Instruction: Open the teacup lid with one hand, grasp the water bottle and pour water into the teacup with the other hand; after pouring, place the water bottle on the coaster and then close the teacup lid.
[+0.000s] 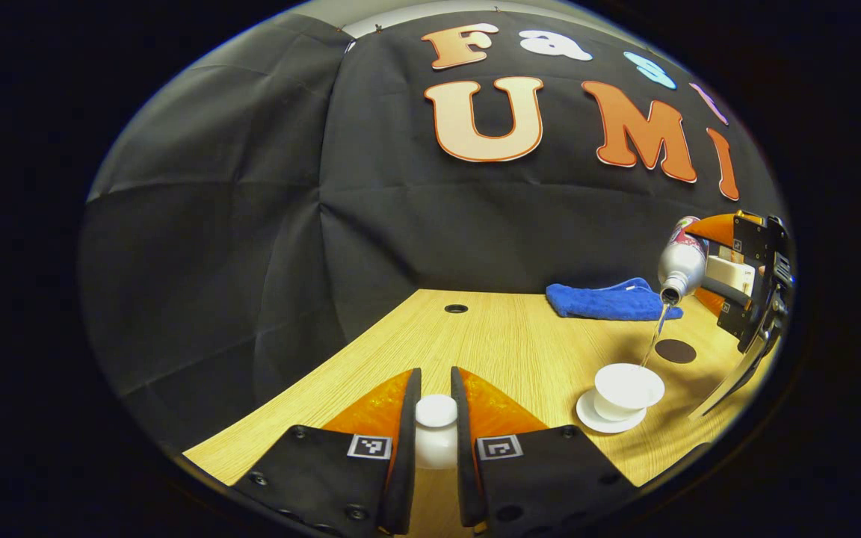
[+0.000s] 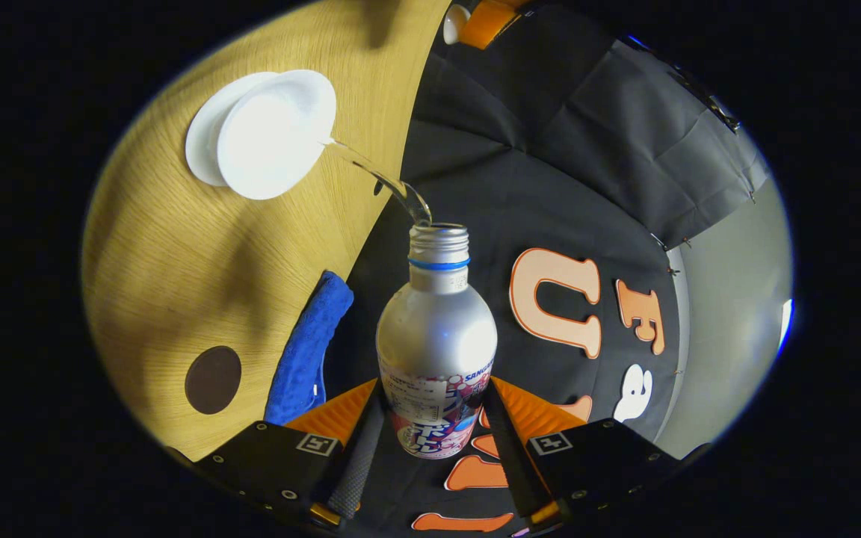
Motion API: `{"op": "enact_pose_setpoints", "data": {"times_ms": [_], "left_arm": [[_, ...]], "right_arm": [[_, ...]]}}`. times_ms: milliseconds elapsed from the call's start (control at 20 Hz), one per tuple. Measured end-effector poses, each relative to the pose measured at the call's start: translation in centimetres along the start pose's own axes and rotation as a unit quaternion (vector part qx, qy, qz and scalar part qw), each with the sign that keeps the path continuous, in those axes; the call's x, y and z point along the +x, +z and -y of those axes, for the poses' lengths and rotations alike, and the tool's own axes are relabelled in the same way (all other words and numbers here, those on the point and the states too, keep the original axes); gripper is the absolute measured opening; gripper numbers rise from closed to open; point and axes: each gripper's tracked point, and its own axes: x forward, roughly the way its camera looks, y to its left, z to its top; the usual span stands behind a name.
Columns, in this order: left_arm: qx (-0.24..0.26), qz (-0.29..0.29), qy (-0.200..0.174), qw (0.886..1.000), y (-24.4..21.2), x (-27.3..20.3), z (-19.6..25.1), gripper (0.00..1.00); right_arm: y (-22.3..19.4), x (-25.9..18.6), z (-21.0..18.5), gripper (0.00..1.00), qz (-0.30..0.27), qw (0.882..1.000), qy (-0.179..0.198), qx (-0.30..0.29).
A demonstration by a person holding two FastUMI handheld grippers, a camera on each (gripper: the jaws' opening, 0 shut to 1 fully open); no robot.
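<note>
**Pouring under way, lid held clear**

Pale wood-grain desk [image 1: 505, 344] runs back to a black cloth wall, and the scene reads from left to right across the left gripper view.

Nearest, at the left, the left tongs [image 1: 436, 426] are closed on the small white round-knobbed teacup lid [image 1: 436, 422], both fingers pressing its sides, holding it above the desk and well apart from the cup. Further right stands the open white porcelain teacup [image 1: 628, 388] on its white saucer [image 1: 595, 418]. Behind it lies a folded blue towel [image 1: 610, 300], and just right of the cup sits the dark brown round coaster [image 1: 676, 351], bare. At the far right the right tongs [image 2: 434, 441] grip the silver metal water bottle [image 2: 436, 344] around its labelled body, tipped mouth-down over the cup; a thin clear stream of water [image 1: 655, 336] falls from the neck to the cup's rim.

The step in hand appears to be the pour itself. How full the cup is cannot be told. The next move calls for righting the bottle to stop the stream, carrying it the short way to the coaster and setting it upright there before letting go; then the lid comes across and down onto the cup.
</note>
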Motion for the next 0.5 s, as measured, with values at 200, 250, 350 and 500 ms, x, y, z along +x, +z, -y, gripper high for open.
{"op": "enact_pose_setpoints", "data": {"times_ms": [200,250,350,500], "left_arm": [[0.002,0.001,0.0,1.0,0.4,0.0,0.0,0.28],[0.003,0.002,0.0,1.0,0.5,0.0,0.0,0.28],[0.004,0.002,-0.001,1.0,0.5,0.0,-0.1,0.28],[0.003,0.001,-0.003,1.0,0.3,-0.1,0.0,0.27]], "right_arm": [[-0.4,0.1,1.4,0.77,0.002,1.0,-0.015,-0.011],[-0.5,0.1,1.5,0.77,0.003,1.0,-0.014,-0.014],[-0.6,0.4,2.0,0.77,0.012,0.999,-0.019,-0.029],[-1.3,0.7,3.5,0.78,0.012,0.998,-0.034,-0.042]]}}
